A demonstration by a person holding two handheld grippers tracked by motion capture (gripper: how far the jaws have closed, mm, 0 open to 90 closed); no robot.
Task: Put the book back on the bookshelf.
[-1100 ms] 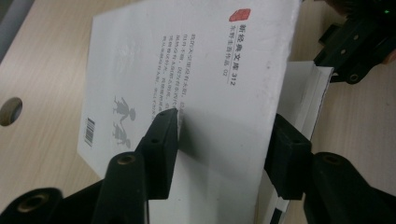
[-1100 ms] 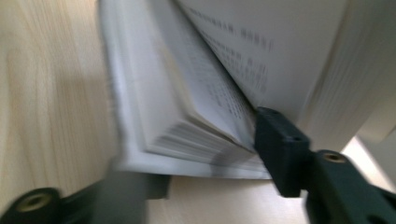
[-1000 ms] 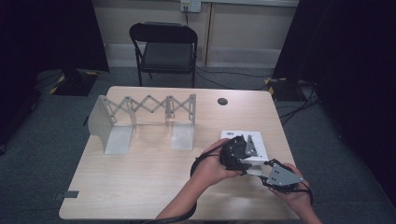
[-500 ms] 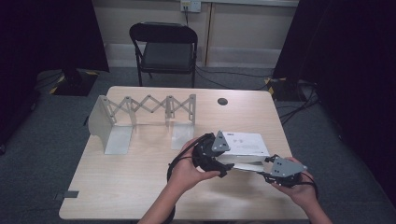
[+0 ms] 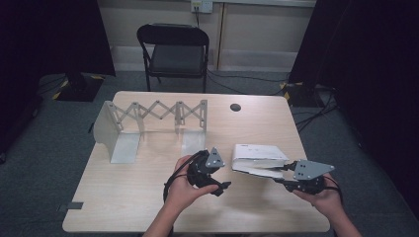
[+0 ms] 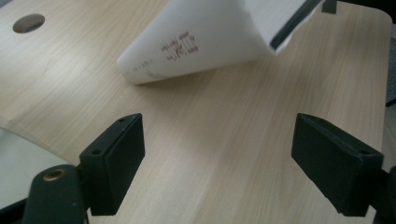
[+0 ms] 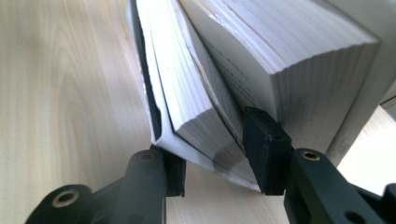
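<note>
A thick white book lies on the wooden table, right of the middle, its near edge raised and its pages fanned. My right gripper is shut on the lower cover and a wad of pages; one pad sits under the cover and the other between the pages, so the right gripper has the book in its grip. My left gripper hovers just left of the book. Its jaws have just been opening, and the left gripper stands open over bare wood, the book's cover ahead of it.
A grey expandable book rack with scissor-link back stands at the table's left rear. A round cable hole is at the back, also in the left gripper view. A black folding chair stands behind the table.
My left gripper has let go of the book, opened and drawn away to the left. The right gripper has lifted the book's near edge a little.
</note>
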